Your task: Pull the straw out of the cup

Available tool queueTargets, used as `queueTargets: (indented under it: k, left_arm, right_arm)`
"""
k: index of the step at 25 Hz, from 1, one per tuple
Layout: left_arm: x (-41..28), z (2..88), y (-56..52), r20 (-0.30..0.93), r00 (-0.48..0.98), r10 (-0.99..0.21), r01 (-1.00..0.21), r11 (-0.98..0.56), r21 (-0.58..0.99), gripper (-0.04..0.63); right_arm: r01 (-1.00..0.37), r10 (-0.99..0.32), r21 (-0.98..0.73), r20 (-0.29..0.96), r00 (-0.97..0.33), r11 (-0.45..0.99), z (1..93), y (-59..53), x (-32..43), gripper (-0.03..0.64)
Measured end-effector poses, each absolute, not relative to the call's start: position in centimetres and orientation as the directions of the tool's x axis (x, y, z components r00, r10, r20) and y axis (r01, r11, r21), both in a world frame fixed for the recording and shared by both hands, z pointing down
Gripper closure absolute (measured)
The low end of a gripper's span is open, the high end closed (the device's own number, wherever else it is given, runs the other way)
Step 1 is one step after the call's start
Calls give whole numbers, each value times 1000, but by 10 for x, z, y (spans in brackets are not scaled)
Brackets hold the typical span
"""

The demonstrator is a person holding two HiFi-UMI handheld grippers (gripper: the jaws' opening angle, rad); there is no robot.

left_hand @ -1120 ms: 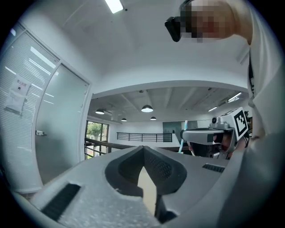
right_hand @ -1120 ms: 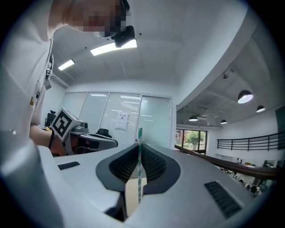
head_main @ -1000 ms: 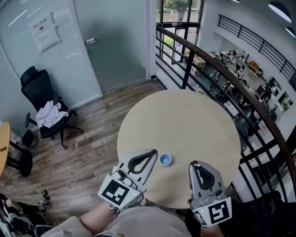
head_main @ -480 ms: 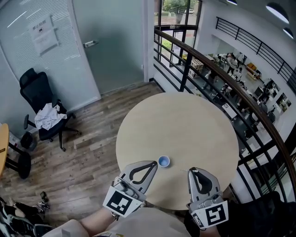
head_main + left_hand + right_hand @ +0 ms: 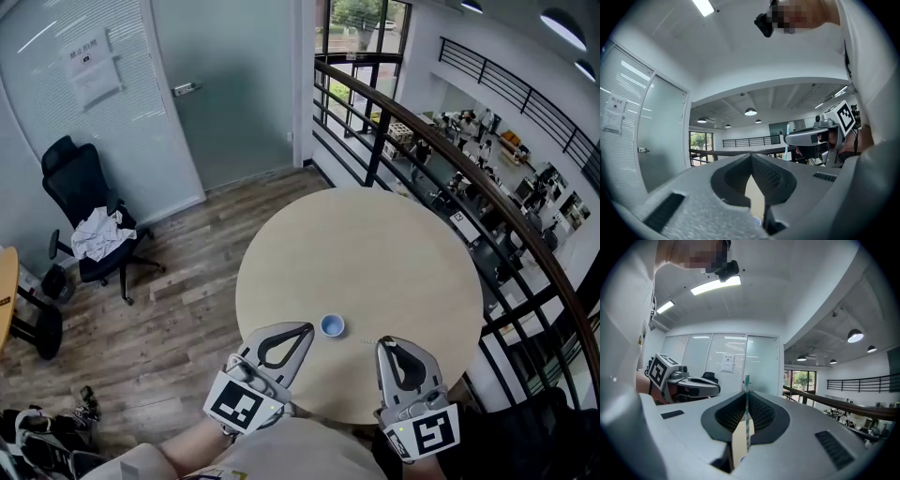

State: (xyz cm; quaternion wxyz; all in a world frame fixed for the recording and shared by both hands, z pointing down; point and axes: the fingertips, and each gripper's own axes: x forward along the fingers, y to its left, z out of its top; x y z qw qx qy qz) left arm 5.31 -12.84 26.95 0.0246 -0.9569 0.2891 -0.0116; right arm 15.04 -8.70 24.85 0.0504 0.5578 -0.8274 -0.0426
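Note:
A small blue cup point(image 5: 332, 325) stands on the round wooden table point(image 5: 375, 253), near its front edge. My right gripper point(image 5: 382, 343) is level, to the right of the cup and apart from it. It is shut on a green-and-white striped straw point(image 5: 747, 427), which stands upright between the jaws and is clear of the cup. My left gripper point(image 5: 306, 329) is shut and empty, its tips just left of the cup. The left gripper view shows the straw point(image 5: 788, 136) at the right gripper's tip.
A dark metal railing point(image 5: 441, 150) curves behind and to the right of the table, with a drop to a lower floor beyond. A black office chair point(image 5: 89, 220) and a glass door point(image 5: 220, 84) stand at the back left, on wooden flooring.
Only the head view has shifted a little. Both grippers, the straw and the cup keep their places relative to each other.

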Motion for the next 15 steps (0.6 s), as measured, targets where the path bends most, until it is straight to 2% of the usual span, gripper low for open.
queueTargets:
  k: [15]
  left_arm:
    - [45,271,-127,11,827,-561,-560,-827,-53,583]
  right_arm:
    - [-913,-923,135,36,-384,385,253,-88,139,586]
